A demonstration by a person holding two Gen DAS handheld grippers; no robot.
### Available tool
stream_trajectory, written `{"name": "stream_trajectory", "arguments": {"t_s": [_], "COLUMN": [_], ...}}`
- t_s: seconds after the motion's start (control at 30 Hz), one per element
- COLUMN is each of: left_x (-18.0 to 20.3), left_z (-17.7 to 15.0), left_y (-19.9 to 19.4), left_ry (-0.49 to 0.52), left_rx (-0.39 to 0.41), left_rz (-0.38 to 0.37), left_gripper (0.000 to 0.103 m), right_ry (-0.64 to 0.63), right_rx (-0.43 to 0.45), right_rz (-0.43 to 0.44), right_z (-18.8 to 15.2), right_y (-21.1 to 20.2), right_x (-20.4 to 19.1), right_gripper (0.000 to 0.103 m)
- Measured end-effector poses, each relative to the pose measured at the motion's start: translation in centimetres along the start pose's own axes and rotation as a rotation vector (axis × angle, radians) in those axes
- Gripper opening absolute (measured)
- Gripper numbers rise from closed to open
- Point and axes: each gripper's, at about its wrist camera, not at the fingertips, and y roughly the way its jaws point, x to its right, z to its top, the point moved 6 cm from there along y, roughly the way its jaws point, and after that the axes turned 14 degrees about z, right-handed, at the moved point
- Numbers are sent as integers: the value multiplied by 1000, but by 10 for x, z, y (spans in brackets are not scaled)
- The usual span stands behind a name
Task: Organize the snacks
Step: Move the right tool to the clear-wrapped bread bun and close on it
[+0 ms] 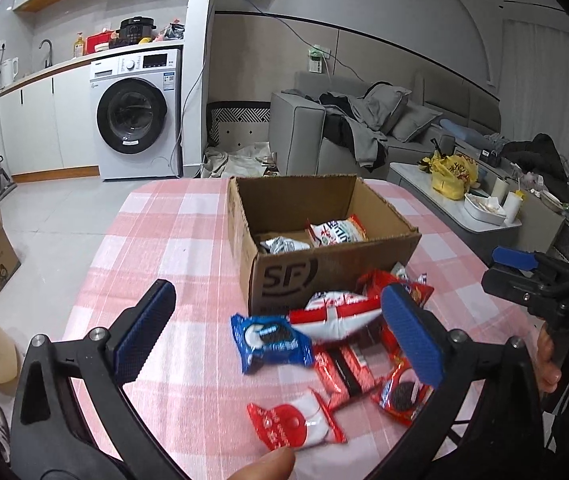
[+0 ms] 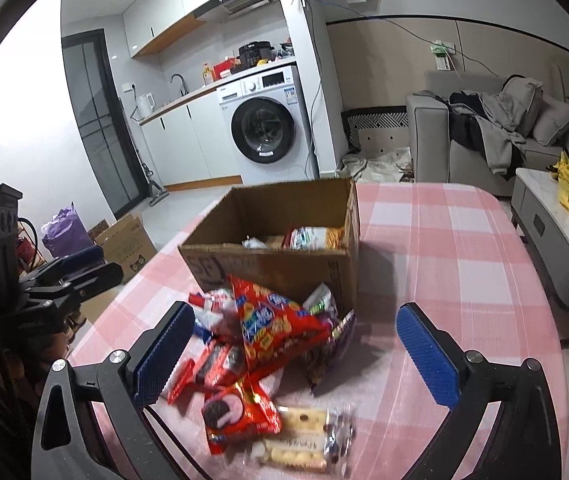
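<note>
Left gripper [image 1: 278,338] fingers spread wide, nothing pinched. Blue Oreo packet [image 1: 271,342] lies on the pink checked tablecloth [image 1: 172,240] between the fingers; a red-and-white packet [image 1: 334,318] touches the right finger's inner side. Cardboard box [image 1: 284,280] stands just past the fingertips, two packets inside.

Right gripper [image 2: 296,354] also spread wide, empty. Red cracker bag [image 2: 272,324] leans between its fingers, nearer the left one; red Oreo packet [image 2: 236,408] and clear biscuit pack [image 2: 304,436] lie closer to the camera.
</note>
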Motion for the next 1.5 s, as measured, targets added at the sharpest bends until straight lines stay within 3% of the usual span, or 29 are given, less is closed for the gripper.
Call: {"name": "stream_trajectory", "arguments": {"t_s": [0.43,1.0,1.5], "left_x": [-10,-8,0], "left_z": [-38,-93,-115], "left_y": [-6,20,41], "left_ry": [11,41,68], "left_rx": [-37,-143,-232], "left_rz": [33,47,32], "left_gripper": [103,103,103], "right_ry": [46,87,80], "right_rx": [-59,-182,-281], "right_rz": [-33,-53,-76], "right_z": [-43,-93,-112], "right_y": [-5,15,36], "right_x": [13,27,31], "right_gripper": [103,103,103]}}
